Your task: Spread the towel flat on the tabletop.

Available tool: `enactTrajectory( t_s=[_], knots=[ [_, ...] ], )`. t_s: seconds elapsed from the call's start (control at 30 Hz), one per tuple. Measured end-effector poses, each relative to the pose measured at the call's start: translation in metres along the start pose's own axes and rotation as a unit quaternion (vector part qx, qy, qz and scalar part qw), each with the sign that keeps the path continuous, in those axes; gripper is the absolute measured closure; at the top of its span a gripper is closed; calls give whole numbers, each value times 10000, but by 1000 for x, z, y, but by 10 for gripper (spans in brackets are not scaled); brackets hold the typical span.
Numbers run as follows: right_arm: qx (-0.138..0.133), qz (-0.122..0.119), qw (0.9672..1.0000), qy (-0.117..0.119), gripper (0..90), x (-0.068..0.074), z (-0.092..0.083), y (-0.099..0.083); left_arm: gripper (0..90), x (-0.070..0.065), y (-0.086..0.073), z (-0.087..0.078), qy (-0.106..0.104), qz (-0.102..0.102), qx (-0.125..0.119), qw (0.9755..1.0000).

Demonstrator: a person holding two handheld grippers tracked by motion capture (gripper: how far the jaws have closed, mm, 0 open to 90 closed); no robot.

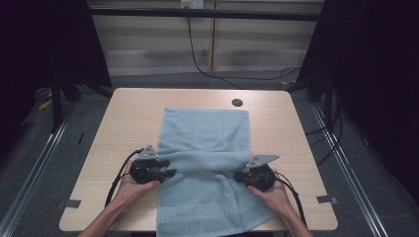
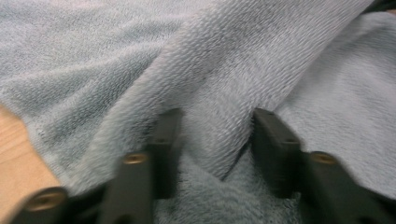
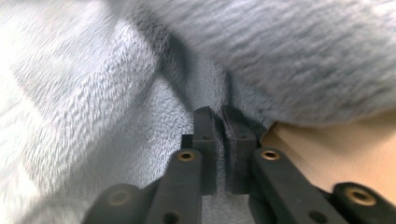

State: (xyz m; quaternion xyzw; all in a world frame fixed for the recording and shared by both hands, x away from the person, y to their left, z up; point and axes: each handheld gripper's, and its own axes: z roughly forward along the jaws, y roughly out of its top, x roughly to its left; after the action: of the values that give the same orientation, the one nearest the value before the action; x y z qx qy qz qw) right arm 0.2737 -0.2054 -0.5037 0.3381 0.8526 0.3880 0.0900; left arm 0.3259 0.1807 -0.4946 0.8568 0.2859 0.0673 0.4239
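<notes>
On table (image 1: 133, 113), towel (image 1: 205, 131) pinched by right gripper (image 1: 242, 174).

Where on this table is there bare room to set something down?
Bare wood on the table left of the towel, a narrower strip to its right, and the far edge beside the round hole. The near middle is crowded: left gripper, right gripper.

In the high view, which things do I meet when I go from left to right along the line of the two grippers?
Bare table → left gripper → raised fold of the towel → right gripper → bare table again.
</notes>
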Motion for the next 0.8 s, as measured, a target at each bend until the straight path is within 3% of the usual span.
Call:
enactTrajectory(
  t_s=[0.07, 0.13, 0.2, 0.3, 0.37, 0.43, 0.53, 0.57, 0.6, 0.63, 0.67, 0.8],
  knots=[
    [103, -4, 9999, 118, 867, 9, -9, -6, 781, 1, 0, -2, -24, 1, -56, 10000],
    [83, 72, 9996, 250, 867, 16, -17, -15, 839, 3, 2, -6, -75, -44, -122, 9999],
    [97, 73, 9995, 293, 868, 19, -20, -18, 852, 3, 2, -8, -47, -61, -180, 9998],
    [144, 102, 9981, 584, 868, 35, -37, -33, 853, 12, 6, -19, -139, -395, -510, 9978],
    [192, 71, 9976, 654, 868, 40, -39, -37, 851, 15, 8, -21, -146, -443, -577, 9972],
    [235, 50, 9947, 996, 865, 49, -45, -44, 838, 19, 14, -22, -78, -628, -780, 9949],
    [185, 58, 9953, 951, 817, 49, -47, -44, 780, 19, 17, -19, -121, -634, -746, 9951],
    [-18, 124, 9959, 897, 743, 45, -49, -39, 721, 17, 17, -17, -138, -574, -693, 9958],
    [-18, 124, 9959, 897, 743, 45, -49, -39, 695, 17, 17, -17, -138, -574, -693, 9958],
    [-297, 228, 9970, 684, 637, 38, -50, -29, 663, 16, 16, -16, -53, -552, -648, 9964],
    [-373, 210, 9977, 530, 611, 34, -47, -22, 658, 16, 14, -14, -23, -558, -600, 9966],
    [-407, 164, 9988, 232, 537, 23, -32, -7, 632, 14, 7, -9, 43, -562, -394, 9976]
  ],
)
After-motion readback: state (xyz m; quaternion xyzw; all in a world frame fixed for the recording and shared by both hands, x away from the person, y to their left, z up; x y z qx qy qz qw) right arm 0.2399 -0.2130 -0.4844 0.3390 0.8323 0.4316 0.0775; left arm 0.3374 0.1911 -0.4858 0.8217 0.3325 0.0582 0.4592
